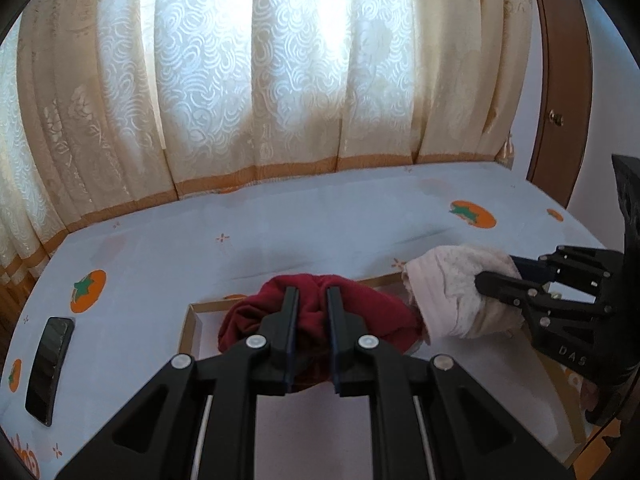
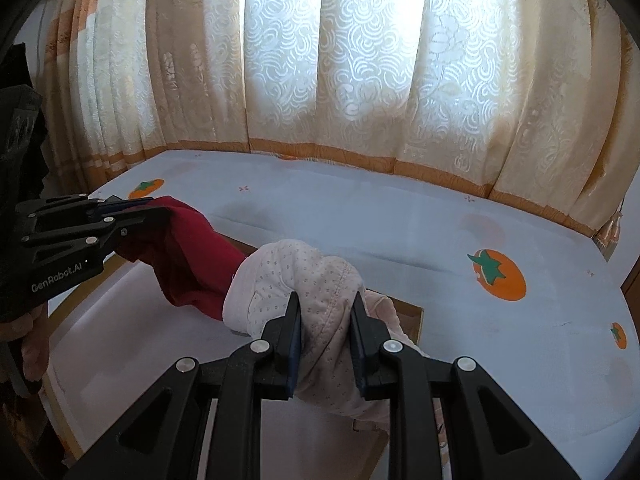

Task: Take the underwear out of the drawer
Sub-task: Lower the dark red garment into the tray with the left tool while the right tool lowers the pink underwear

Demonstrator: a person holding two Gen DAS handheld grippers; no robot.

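While we hold both garments above the shallow cardboard drawer with a white floor and tan rim, its far rim runs just behind them and its left rim stands a little left of the red one. Beyond the drawer, the pale blue bedsheet printed with orange persimmons lies flat and open as far as the cream patterned curtain with an orange hem band. Left of the drawer, near the sheet's edge, lies a black smartphone. Right of the drawer a brown wooden door frame closes the room.

Our left gripper has its jaws nearly pressed together, pinching the bunched dark red fabric underwear, which hangs in soft folds over the drawer's far left part. Our right gripper pinches the pale pink dotted underwear with a white waistband between jaws held apart by a thick wad of cloth; the piece droops over the drawer's right part, just beside the red one and touching it in the right wrist view. A bit of a hand shows under the left gripper, over the drawer's left rim.
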